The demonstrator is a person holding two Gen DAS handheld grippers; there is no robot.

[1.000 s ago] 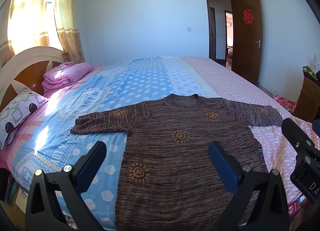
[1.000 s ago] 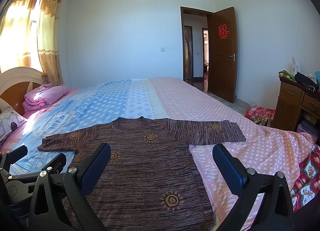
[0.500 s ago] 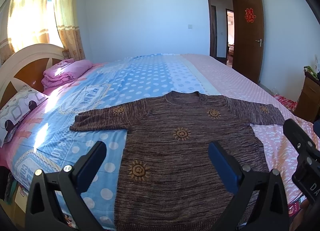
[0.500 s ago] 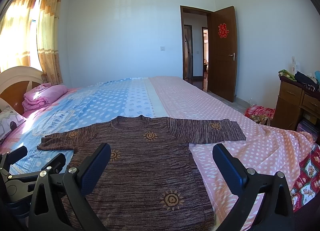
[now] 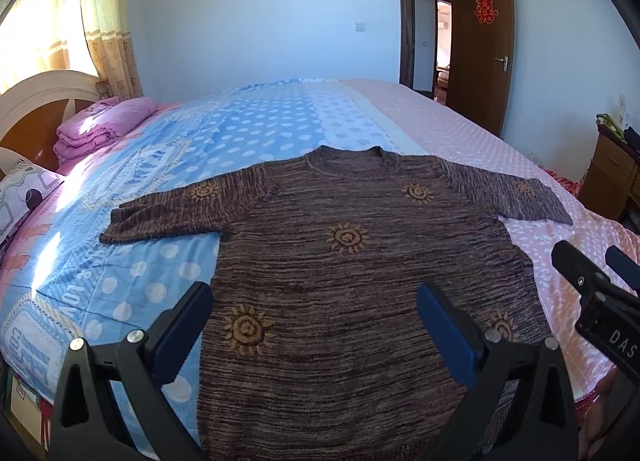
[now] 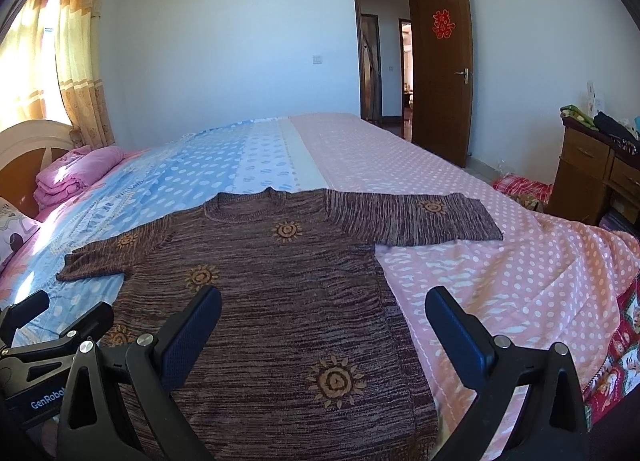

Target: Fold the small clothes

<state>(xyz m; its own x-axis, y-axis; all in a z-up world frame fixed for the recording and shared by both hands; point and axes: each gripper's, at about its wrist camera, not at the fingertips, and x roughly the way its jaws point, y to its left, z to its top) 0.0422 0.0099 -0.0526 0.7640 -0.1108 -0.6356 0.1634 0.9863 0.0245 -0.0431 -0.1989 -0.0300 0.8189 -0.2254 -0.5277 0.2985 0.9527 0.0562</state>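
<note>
A brown knit sweater with orange sun motifs lies flat and face up on the bed, both short sleeves spread out; it also shows in the right wrist view. My left gripper is open and empty, hovering above the sweater's lower left part. My right gripper is open and empty above the sweater's lower right edge. Each gripper shows at the edge of the other's view, the right one and the left one.
The bed has a blue dotted sheet on the left and a pink dotted one on the right. Folded pink bedding and a pillow lie by the headboard. A wooden dresser stands right. The door is open.
Both views have shifted slightly forward and down toward the sweater. The sweater has not moved and both grippers stay open.
</note>
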